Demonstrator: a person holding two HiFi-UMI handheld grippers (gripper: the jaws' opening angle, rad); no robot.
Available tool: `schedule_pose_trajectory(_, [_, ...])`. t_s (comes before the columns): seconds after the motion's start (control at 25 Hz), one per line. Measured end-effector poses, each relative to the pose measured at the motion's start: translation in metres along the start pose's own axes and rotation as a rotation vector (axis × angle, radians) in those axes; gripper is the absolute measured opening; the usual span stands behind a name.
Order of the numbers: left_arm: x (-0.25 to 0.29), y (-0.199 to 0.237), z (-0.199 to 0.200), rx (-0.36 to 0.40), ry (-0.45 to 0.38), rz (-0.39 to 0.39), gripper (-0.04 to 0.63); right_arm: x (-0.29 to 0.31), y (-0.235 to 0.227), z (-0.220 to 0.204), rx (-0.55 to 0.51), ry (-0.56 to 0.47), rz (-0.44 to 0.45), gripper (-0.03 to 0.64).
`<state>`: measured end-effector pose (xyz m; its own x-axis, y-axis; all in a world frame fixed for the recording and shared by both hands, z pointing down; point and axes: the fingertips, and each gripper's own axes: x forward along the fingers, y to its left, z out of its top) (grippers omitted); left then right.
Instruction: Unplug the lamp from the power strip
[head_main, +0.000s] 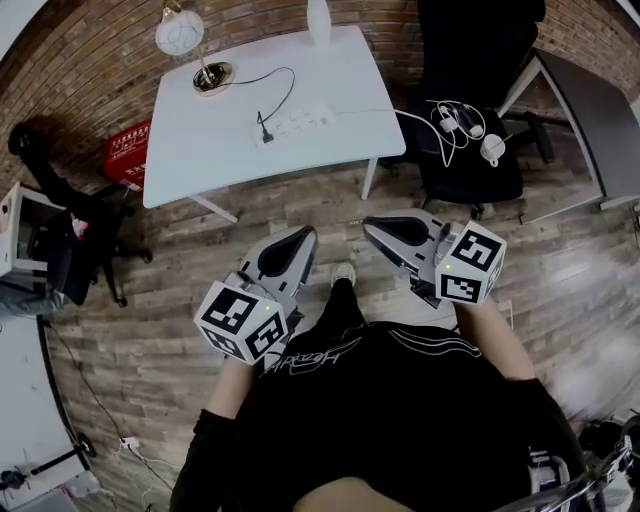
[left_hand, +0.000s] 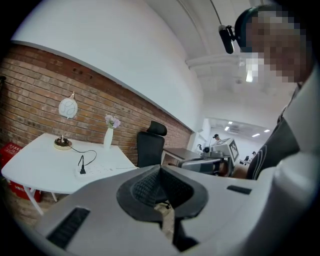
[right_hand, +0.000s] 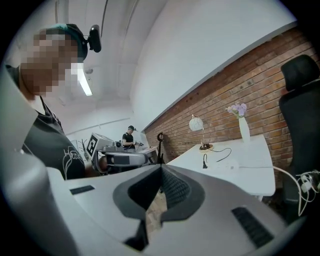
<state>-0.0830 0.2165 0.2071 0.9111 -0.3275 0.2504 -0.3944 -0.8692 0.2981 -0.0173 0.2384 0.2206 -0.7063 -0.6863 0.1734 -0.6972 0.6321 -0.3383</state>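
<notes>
A lamp (head_main: 180, 32) with a white globe shade and a brass base stands at the far left corner of the white table (head_main: 200, 150). Its black cord (head_main: 283, 88) loops to a black plug (head_main: 264, 130) that sits in the white power strip (head_main: 295, 125) on the tabletop. Both grippers hang over the floor in front of the person, well short of the table. My left gripper (head_main: 305, 235) is shut with nothing in it. My right gripper (head_main: 370, 225) is shut and empty too. The left gripper view shows the plug (left_hand: 82, 165) and the lamp (left_hand: 67, 107) far off.
A white vase (head_main: 318, 20) stands at the table's back edge. A black office chair (head_main: 465, 120) with white cables (head_main: 460, 122) on its seat is right of the table. A red crate (head_main: 128, 150) sits left of it, and a grey desk (head_main: 590, 120) is at the far right.
</notes>
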Motion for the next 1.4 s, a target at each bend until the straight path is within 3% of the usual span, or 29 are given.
schedule_pose_trajectory(0.44, [0.087,0.143,0.058,-0.034,0.023,0.023,0.003,0.088,-0.133,0.057,0.023,0.033,-0.020,-0.003])
schedule_pose_trajectory(0.96, [0.116,0.216,0.072,-0.074,0.014,0.131,0.003,0.140,-0.202,0.090,-0.007,0.045,0.052,-0.003])
schedule_pose_trajectory(1.4, [0.130,0.268,0.074,-0.148,0.012,0.271,0.003,0.192,-0.250,0.099,-0.027,0.108,0.181,-0.003])
